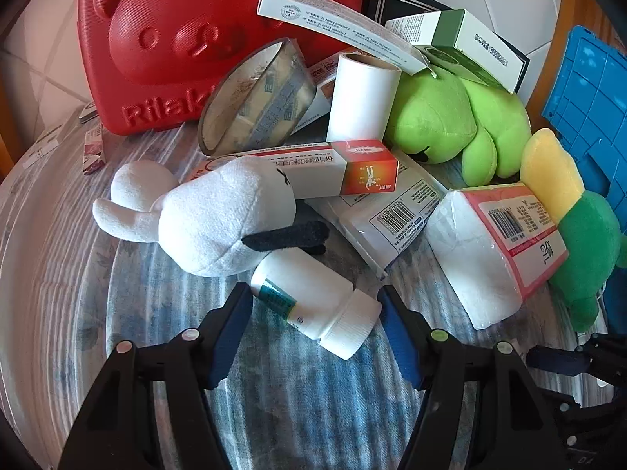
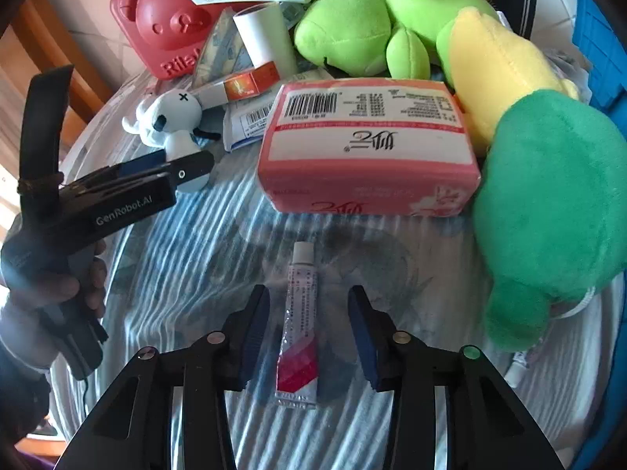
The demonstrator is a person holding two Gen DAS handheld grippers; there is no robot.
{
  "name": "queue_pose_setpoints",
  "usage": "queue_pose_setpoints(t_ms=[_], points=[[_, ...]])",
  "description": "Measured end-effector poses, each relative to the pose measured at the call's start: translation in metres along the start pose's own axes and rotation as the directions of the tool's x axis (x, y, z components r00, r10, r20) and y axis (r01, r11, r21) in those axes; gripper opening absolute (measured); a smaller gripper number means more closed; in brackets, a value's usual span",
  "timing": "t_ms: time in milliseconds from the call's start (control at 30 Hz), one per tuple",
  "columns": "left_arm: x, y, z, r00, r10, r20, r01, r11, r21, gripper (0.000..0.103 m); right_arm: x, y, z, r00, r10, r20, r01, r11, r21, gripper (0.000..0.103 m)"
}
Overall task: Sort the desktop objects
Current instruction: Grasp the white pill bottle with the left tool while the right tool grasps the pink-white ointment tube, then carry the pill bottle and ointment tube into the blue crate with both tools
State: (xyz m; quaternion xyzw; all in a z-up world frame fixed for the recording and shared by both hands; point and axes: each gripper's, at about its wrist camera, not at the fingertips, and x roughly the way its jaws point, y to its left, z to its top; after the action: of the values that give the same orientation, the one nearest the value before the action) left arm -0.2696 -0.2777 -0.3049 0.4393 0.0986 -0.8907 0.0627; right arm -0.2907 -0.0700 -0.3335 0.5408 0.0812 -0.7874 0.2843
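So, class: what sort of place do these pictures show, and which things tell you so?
Probably a home: a cloth-covered table heaped with household clutter, such as plush toys, a tissue pack and medicine boxes.

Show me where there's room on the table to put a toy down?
Bare striped cloth lies open left of the white plush, in front of the red case. There's a smaller patch between the pink tissue pack and the little tube. Farther back, boxes, rolls and plush toys pile up tightly.
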Motion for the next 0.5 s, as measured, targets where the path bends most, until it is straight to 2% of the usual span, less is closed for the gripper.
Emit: queue_pose_setpoints(t_ms=[100,200,300,400,500], points=[[0.003,-0.003,-0.001,1.0,0.013,-0.01,-0.013,1.0,0.024,0.065,0.005,0.02,-0.001,0.998,-0.066,0.026,0.067,0.995,-0.076,0.034],[0.001,0.001,-0.003,1.0,-0.013,-0.016,0.013,1.0,0.003,0.064,0.009,0.037,-0.004,0.991,-0.131,0.039,0.136,0.977,-0.162,0.032],[-0.007,0.004,-0.011,0.999,-0.038,-0.022,0.039,0.999,0.011,0.064,0.005,0.034,-0.006,0.996,-0.084,0.016,0.085,0.987,-0.133,0.016],[-0.019,0.008,-0.02,0.999,-0.045,-0.021,0.046,0.999,0.023,0.064,-0.001,0.029,-0.012,0.998,-0.055,0.007,0.055,0.993,-0.108,0.016],[-0.039,0.007,-0.022,0.999,-0.038,0.013,0.037,0.997,0.072,0.064,-0.011,0.024,-0.014,0.999,-0.042,0.014,0.043,0.996,-0.083,0.016]])
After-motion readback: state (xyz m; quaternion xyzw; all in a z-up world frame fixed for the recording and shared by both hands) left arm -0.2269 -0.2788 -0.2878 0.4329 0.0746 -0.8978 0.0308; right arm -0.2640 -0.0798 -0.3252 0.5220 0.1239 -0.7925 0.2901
